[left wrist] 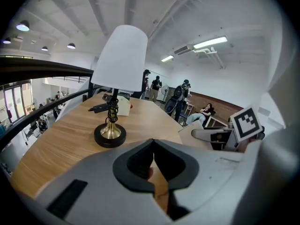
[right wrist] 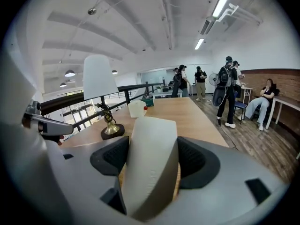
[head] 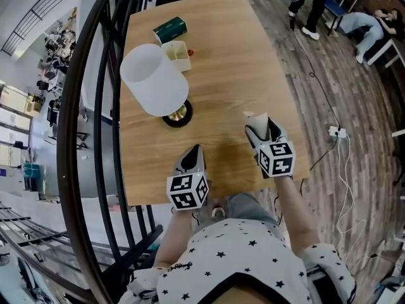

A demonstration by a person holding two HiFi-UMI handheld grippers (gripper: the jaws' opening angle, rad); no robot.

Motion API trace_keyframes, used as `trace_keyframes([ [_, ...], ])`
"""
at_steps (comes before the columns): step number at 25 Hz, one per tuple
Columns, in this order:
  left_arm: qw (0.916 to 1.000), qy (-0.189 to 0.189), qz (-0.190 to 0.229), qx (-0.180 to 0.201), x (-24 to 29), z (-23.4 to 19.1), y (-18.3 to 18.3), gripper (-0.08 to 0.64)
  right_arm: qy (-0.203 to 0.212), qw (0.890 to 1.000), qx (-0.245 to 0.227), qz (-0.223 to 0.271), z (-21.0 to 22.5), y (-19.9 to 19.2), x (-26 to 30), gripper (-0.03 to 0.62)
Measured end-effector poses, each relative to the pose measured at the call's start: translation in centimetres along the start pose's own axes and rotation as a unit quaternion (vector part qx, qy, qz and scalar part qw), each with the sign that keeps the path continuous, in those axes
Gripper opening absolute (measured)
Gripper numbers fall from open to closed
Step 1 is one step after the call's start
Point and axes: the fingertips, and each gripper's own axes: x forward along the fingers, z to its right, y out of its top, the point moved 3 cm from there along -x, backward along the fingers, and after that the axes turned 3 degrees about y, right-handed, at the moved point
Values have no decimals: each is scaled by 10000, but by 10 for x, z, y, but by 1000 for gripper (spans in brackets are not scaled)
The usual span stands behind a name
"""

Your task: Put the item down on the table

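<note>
A tall off-white, cup-like item (right wrist: 152, 165) stands between the jaws of my right gripper (right wrist: 152, 158), whose dark pads press on both its sides. In the head view that gripper (head: 257, 124) is over the wooden table (head: 234, 75) near its front right, with the item's pale tip (head: 253, 117) showing ahead of the fingers. My left gripper (head: 192, 152) hovers over the front edge, left of the right one. Its pads (left wrist: 140, 165) meet with nothing held between them.
A lamp with a white shade (head: 154, 78) and brass base (head: 178, 115) stands left of centre. Behind it lie a green box (head: 169, 28) and a small white container (head: 178, 53). A dark railing (head: 81, 113) runs along the left. People (right wrist: 227, 90) stand beyond the table.
</note>
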Motion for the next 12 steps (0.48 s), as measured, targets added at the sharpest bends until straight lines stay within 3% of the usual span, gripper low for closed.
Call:
trace_keyframes([
  [12, 9997, 193, -102, -103, 25, -15, 7, 12, 722, 9957, 65, -578, -42, -27, 58, 310],
])
